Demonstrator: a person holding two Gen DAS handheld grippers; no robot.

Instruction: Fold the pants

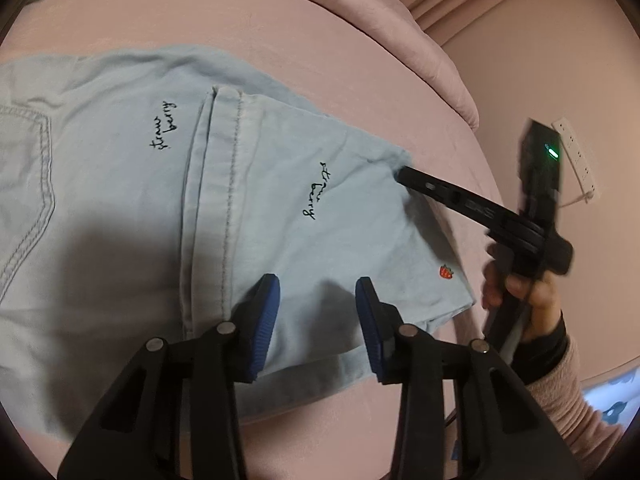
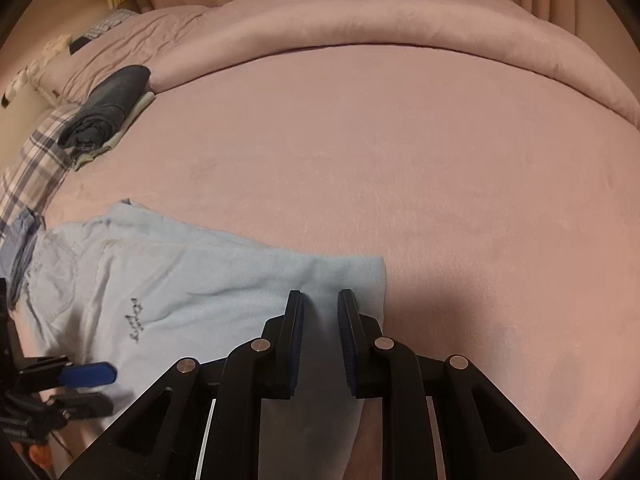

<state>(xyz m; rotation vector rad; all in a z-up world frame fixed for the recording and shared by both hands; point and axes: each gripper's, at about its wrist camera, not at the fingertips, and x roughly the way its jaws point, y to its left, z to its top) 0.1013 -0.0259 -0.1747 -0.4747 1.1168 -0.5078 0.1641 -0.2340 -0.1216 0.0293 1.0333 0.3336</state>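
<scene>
Light blue pants [image 1: 168, 184] with black "strawberry" script and a small red strawberry patch [image 1: 446, 271] lie folded on the pink bed; they also show in the right wrist view [image 2: 208, 280]. My left gripper [image 1: 318, 292] is open just above the folded end near the front edge. My right gripper [image 2: 320, 300] is open over the far corner of the same end; in the left wrist view its fingers [image 1: 424, 186] touch that corner. The left gripper's blue pad [image 2: 86, 374] shows at the lower left of the right wrist view.
A pink bedsheet [image 2: 400, 160] covers the bed, with a rolled pink duvet [image 2: 360, 12] along the back. A stack of folded dark clothes [image 2: 108, 108] and a plaid cloth [image 2: 36, 164] lie at the far left. A white power strip [image 1: 576, 156] hangs on the wall.
</scene>
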